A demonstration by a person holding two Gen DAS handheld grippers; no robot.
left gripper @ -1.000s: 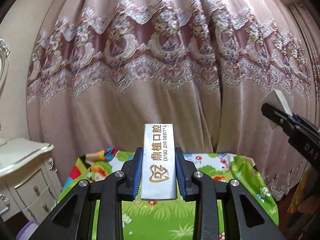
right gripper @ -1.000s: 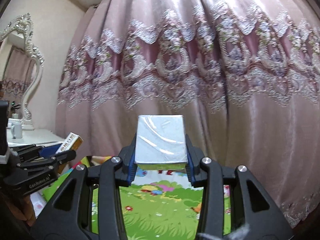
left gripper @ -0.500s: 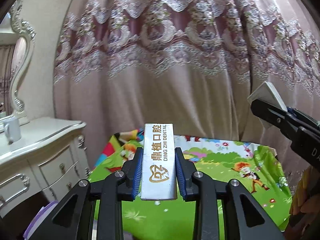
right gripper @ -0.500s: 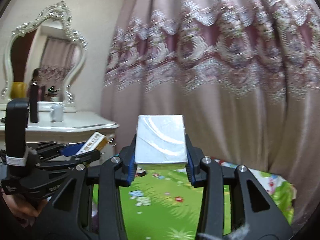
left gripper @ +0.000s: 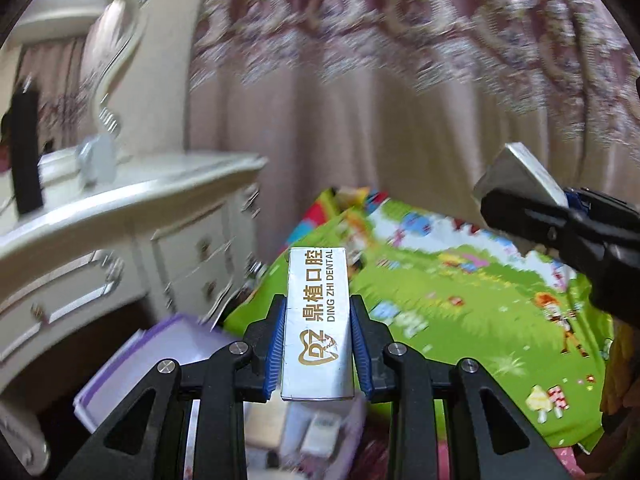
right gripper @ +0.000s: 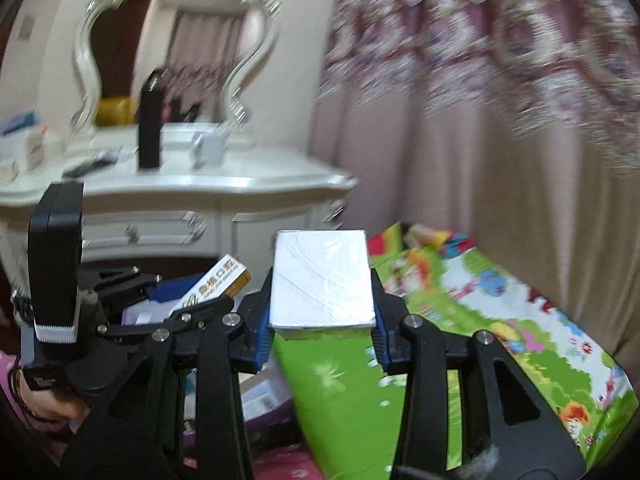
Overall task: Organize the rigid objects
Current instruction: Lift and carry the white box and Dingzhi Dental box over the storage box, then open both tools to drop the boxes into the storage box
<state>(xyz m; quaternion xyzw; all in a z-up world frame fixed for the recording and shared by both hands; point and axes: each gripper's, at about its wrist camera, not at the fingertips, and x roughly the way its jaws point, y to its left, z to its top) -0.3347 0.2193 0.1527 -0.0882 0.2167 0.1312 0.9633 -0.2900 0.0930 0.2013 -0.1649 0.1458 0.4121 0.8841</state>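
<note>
A narrow silver box with gold "DING ZHI DENTAL" lettering [left gripper: 317, 344] stands lengthwise between blue pads, my left gripper [left gripper: 318, 306] shut on it. At the right edge of the same view, my right gripper [left gripper: 524, 204] holds a silver foil-wrapped box [left gripper: 516, 170] by its end. The right wrist view shows that wrapped box [right gripper: 322, 280] flat in the right gripper [right gripper: 321, 300], which is shut on it. Left of it there, the left gripper [right gripper: 188, 308] carries the dental box [right gripper: 218, 280], and a hand grips its handle.
A pale purple container [left gripper: 160, 344] with several small items lies low under the left gripper. A white dresser [left gripper: 132, 204] with a mirror [right gripper: 176, 52], a black bottle [right gripper: 150, 120] and a mug [right gripper: 210, 148] stands left. A green cartoon mat [left gripper: 460, 300] leans right, before pink curtains [left gripper: 380, 100].
Both views have swung left and dipped down. The dresser, mirror and purple container have come into view. Both boxes stay in the same grip.
</note>
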